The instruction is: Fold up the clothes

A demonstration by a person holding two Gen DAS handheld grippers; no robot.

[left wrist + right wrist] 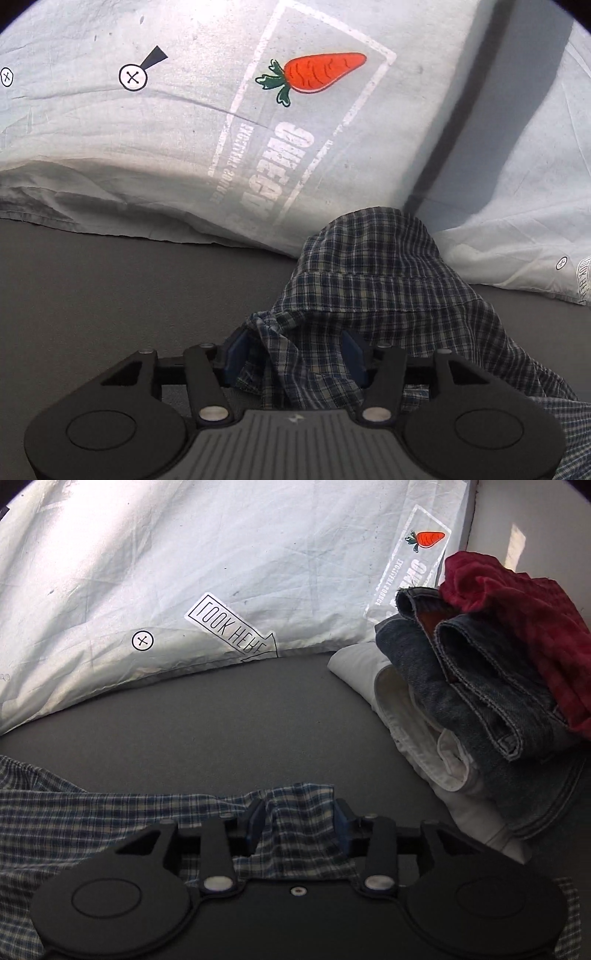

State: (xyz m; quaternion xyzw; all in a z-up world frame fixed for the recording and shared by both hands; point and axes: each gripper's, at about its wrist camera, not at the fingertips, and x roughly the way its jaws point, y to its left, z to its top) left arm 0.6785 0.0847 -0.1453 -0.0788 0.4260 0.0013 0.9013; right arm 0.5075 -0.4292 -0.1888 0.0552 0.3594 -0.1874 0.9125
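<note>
Left gripper (295, 354): the two blue fingers stand rather wide apart, with bunched cloth of the checked shirt (373, 280) between them; whether they really pinch it, I cannot tell.
Right gripper (301, 825): its fingers also stand apart, with an edge of the same checked shirt (110, 812) lying between them; a firm hold is not clear here either.
Checked shirt: it is low on the grey surface (221, 716), humped and wrinkled in the left view, spread out flatter to the left in the right view. It is not a neat fold now.
Pile at the right: folded jeans (480, 686) lie on a folded white garment (417, 716), and a red cloth (517, 620) sits crumpled on top.
Far side: a white printed sheet (184, 554) with a carrot picture (317, 72) lies behind everything.
Progress, as I judge: some garments are already stacked; the checked shirt needs folding, maybe the red cloth too.
</note>
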